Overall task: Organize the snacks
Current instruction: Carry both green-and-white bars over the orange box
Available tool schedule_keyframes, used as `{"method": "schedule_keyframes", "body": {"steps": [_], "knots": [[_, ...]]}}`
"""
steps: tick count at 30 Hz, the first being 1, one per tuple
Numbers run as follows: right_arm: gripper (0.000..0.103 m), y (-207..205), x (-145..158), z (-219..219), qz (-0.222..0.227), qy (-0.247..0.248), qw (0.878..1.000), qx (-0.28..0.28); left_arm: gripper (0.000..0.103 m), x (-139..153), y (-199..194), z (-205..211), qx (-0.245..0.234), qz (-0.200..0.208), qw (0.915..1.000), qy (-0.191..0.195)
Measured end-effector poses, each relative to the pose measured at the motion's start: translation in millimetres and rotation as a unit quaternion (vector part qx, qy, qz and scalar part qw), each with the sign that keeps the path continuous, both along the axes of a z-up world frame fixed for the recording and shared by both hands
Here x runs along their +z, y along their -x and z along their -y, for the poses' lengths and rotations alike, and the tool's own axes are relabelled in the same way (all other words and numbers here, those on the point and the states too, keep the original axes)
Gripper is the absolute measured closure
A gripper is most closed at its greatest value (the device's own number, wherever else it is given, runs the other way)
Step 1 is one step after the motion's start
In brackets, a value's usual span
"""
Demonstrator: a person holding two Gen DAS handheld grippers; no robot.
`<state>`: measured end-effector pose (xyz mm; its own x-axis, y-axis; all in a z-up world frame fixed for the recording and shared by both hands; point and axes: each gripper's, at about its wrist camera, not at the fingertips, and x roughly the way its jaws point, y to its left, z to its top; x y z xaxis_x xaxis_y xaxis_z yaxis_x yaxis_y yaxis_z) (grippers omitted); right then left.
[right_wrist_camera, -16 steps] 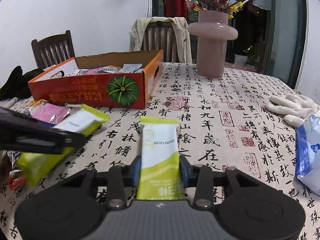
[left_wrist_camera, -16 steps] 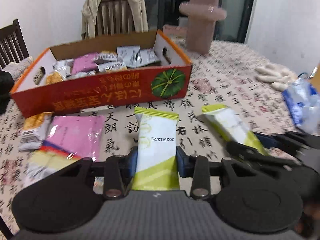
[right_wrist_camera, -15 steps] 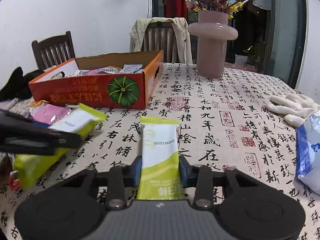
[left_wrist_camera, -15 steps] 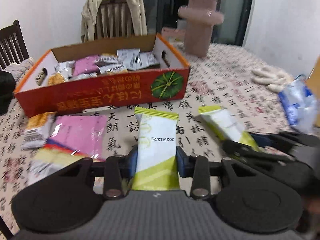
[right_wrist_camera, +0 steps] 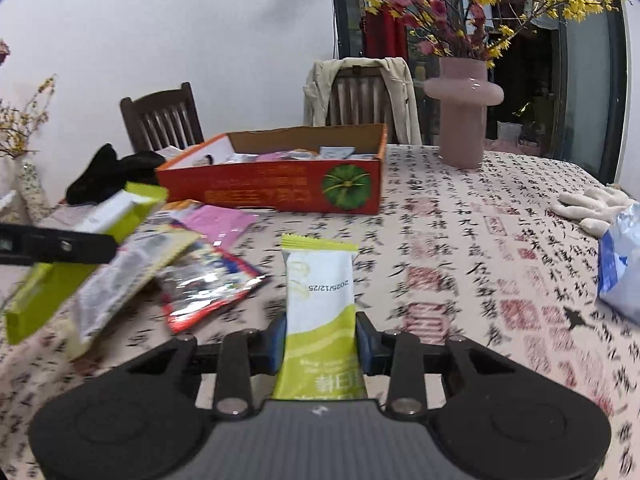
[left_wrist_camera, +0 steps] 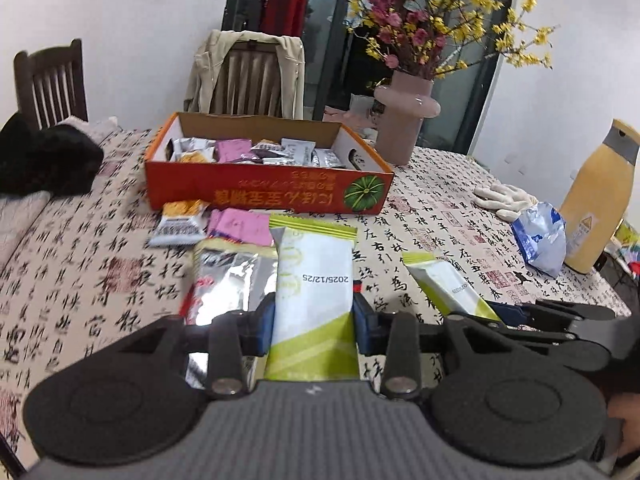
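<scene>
Clamping a green-and-white snack packet (left_wrist_camera: 314, 300) in your left tool (left_wrist_camera: 315, 322), you hold it above the desk (left_wrist_camera: 80, 280) before the orange snack box (left_wrist_camera: 264, 196); your right tool (right_wrist_camera: 320, 340) pinches a second matching packet (right_wrist_camera: 320, 300) alongside, near loose foil wrappers (right_wrist_camera: 208, 284).

Both wrist views face the orange box (left_wrist_camera: 264, 196) (right_wrist_camera: 280, 190) low over the table.
</scene>
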<state>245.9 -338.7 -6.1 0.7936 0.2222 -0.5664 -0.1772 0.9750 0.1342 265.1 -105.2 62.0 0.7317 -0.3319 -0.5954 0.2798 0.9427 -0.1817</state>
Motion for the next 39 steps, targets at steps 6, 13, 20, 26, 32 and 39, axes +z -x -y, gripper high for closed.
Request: {"method": "schedule_keyframes", "body": {"steps": [6,13,20,26,32,39], "knots": [[0.069,1.1,11.1,-21.2,0.006,0.016,1.000,0.007,0.065,-3.0,-2.5,-19.4,0.007,0.000,0.9997,0.022],[0.069,-16.1,24.8,-27.5,0.027,0.023,0.999,-0.004,0.065,-1.9,-29.6,-23.1,0.001,-0.003,0.9989,0.046],[0.069,-70.3,70.2,-16.8,0.077,0.009,0.997,-0.003,0.064,28.7,-96.7,6.9,-0.042,0.030,0.9975,0.049],[0.069,-148.8,92.5,-4.1,0.095,-0.019,0.995,-0.027,0.064,41.5,-183.1,33.4,-0.035,0.036,0.9961,0.072],[0.069,-235.8,80.3,10.5,0.079,-0.067,0.993,-0.051,0.064,18.9,-273.2,52.2,-0.012,0.004,0.9954,0.095],[0.069,-289.7,26.5,12.8,0.035,-0.040,0.995,-0.084,0.065,-34.7,-323.6,55.9,-0.028,-0.063,0.9906,0.118]]}}
